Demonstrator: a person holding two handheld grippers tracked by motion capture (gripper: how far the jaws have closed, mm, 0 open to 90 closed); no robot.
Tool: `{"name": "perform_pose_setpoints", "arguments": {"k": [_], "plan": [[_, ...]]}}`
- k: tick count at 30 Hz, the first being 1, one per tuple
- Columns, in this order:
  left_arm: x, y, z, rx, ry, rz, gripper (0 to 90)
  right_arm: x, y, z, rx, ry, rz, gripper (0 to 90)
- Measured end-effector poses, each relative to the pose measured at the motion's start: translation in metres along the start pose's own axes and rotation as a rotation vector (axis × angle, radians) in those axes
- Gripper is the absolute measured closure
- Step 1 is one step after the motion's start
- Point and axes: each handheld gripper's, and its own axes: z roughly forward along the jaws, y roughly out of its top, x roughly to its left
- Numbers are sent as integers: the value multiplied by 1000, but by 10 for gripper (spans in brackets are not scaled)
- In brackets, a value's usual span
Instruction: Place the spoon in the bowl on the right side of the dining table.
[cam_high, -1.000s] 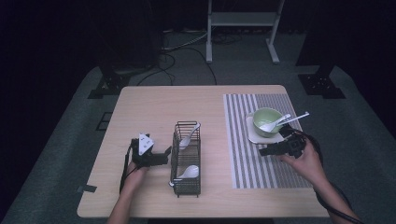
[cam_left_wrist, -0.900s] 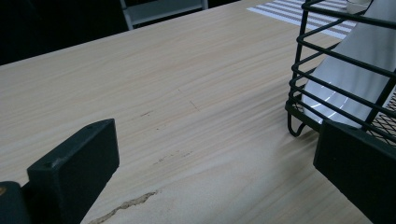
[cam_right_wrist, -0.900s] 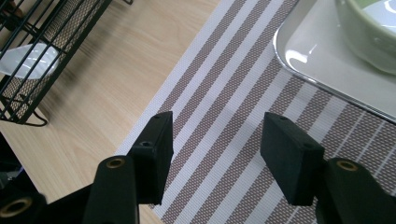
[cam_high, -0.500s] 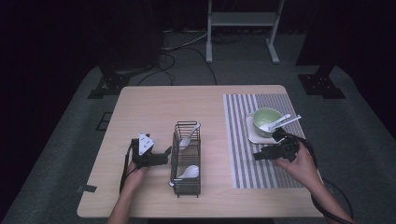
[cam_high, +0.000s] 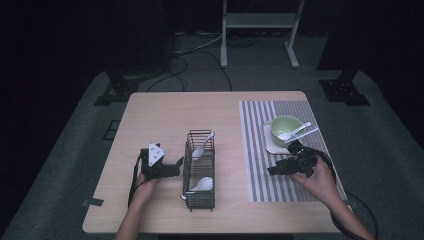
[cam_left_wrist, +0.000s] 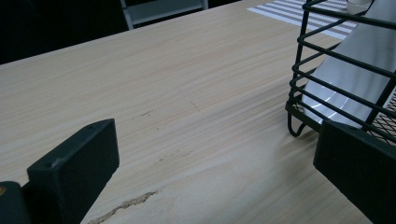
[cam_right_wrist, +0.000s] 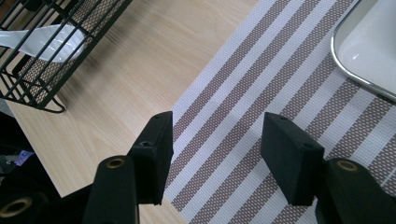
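Spoons are the job: from the high view two (cam_high: 295, 132) already lie in the green bowl (cam_high: 285, 124) on the striped mat (cam_high: 257, 150), while two more (cam_high: 202, 185) wait in the wire basket (cam_high: 186, 165), so I judge it about half done. The left gripper view has the left gripper (cam_left_wrist: 215, 154) open, low beside the basket (cam_left_wrist: 327, 46) with nothing between its jaws. The right gripper view shows the right gripper (cam_right_wrist: 217, 149) open and empty over the mat (cam_right_wrist: 261, 84), aimed toward the basket (cam_right_wrist: 42, 70).
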Motion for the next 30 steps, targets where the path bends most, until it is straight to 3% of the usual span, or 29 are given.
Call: {"name": "perform_pose_setpoints", "arguments": {"k": [22, 30], "plan": [[0, 0, 0, 7, 1, -5, 0, 10, -17, 11, -13, 30, -2, 432], [1, 0, 0, 11, -2, -14, 0, 6, -29, 20, -32, 73, 33, 428]]}}
